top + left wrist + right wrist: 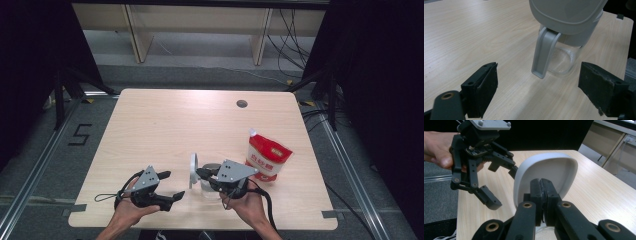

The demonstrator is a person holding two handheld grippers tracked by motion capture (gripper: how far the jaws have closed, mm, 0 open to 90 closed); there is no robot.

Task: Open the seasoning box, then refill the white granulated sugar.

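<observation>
The table (165, 125) carries a red-and-white bag (266, 157) by its right edge. A jar (564, 60) is stood near the front edge, its lid (193, 170) raised upright. The right gripper (202, 173) is closed at the lid; the left gripper (171, 185) is held open beside it.

The table (165, 125) is pale wood with a fine lengthwise grain and a dark round hole near its far edge. The jar (564, 60) is clear glass, its lid (544, 170) and handle (544, 52) light grey. The bag (266, 157) is red and white with red lettering. Both the left gripper (170, 186) and the right gripper (201, 173) are black with grey top plates.
</observation>
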